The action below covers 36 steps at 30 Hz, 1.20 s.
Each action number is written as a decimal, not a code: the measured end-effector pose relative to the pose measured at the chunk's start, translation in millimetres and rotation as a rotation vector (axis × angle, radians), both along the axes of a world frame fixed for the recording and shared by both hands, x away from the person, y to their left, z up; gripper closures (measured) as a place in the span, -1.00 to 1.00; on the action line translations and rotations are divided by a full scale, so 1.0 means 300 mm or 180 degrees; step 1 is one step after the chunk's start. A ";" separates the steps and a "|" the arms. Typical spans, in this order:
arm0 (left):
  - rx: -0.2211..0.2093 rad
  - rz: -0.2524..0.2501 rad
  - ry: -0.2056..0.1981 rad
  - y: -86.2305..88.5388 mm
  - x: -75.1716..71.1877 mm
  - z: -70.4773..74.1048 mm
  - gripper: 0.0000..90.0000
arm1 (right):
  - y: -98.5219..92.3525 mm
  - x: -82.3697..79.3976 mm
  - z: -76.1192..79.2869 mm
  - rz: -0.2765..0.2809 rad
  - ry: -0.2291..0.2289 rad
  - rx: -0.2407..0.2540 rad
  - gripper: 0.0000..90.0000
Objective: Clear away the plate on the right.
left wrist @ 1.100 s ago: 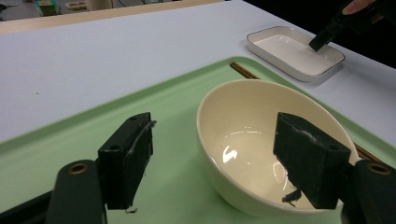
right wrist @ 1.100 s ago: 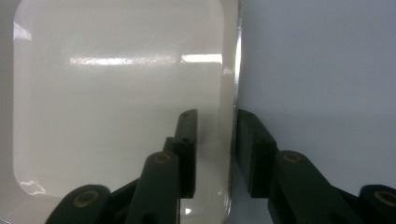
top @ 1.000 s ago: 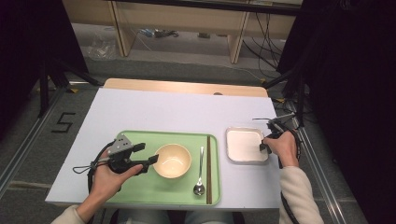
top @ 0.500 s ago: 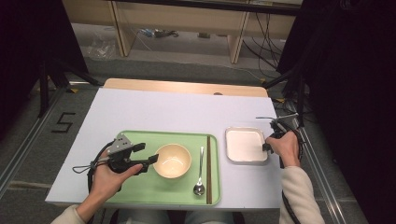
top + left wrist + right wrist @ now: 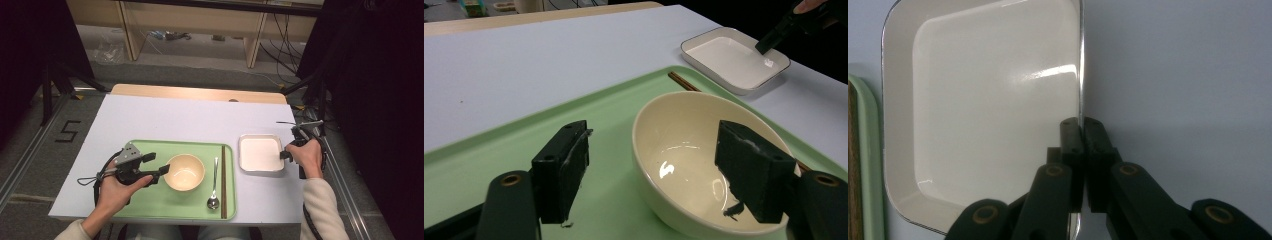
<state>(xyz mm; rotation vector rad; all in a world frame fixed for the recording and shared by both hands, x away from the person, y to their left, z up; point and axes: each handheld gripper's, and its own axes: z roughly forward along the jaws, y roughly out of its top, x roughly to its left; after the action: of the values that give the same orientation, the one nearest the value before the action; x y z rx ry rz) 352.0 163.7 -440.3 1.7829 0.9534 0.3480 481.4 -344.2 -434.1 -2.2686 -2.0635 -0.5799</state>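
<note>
A white square dish [image 5: 260, 152] lies on the table right of the green tray [image 5: 150, 205]. My right gripper [image 5: 283, 155] has just been closing and is shut on the dish's right rim [image 5: 1081, 75], which runs between the pads [image 5: 1081, 125]. A cream bowl [image 5: 184, 171] stands on the tray. Left of it my left gripper [image 5: 159, 163] is open. Its jaws [image 5: 656, 165] stand wide apart with the bowl [image 5: 684, 150] just ahead between them, and I cannot tell if they touch it.
A metal spoon [image 5: 214, 185] and brown chopsticks [image 5: 223, 180] lie on the tray right of the bowl. The tray's edge [image 5: 868, 150] is close to the dish's left side. The table's right edge runs just past my right hand.
My right hand has shifted only slightly at the dish's right edge. The left gripper, bowl and dish sit where they were.
</note>
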 end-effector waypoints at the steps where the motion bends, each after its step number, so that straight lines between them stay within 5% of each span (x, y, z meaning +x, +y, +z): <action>1: -0.0012 0.0001 0.0003 -0.001 0.000 0.002 -0.34 | 0.003 0.001 -0.001 -0.0008 -0.0068 -0.0002 1.00; 6: -0.0027 -0.0009 -0.0014 -0.004 0.001 0.011 -0.32 | 0.012 0.001 0.007 -0.0037 -0.0035 0.0087 1.00; 10: -0.0027 -0.0001 -0.0013 -0.008 0.003 0.017 -0.32 | -0.003 -0.003 0.009 0.0087 -0.0184 0.0063 1.00; 12: -0.0037 -0.0015 -0.0021 -0.009 0.006 0.022 -0.31 | 0.004 -0.005 0.029 -0.0048 -0.0046 0.0159 1.00; 17: -0.0116 -0.0004 -0.0012 -0.021 0.017 0.039 -0.28 | 0.010 -0.010 0.054 0.0001 -0.0269 0.0312 1.00; 20: -0.0122 -0.0026 -0.0020 -0.027 0.025 0.047 -0.28 | 0.023 -0.018 0.079 0.0014 -0.0218 0.0368 1.00; 23: -0.0093 -0.0038 -0.0028 -0.028 0.031 0.053 -0.28 | 0.037 -0.019 0.093 0.0118 -0.0369 0.0415 1.00; 24: -0.0116 -0.0041 -0.0029 -0.028 0.034 0.053 -0.28 | 0.053 -0.022 0.105 -0.0007 -0.0289 0.0483 1.00; 36: -0.0105 0.0007 0.0004 -0.037 0.067 0.059 -0.28 | 0.123 -0.037 0.152 0.0161 -0.0454 0.0602 1.00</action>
<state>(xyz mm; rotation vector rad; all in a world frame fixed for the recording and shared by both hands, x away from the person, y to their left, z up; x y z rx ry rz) 372.2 152.8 -422.7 1.7524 0.9569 0.3308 470.3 -307.4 -388.5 -2.1210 -2.0200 -0.9157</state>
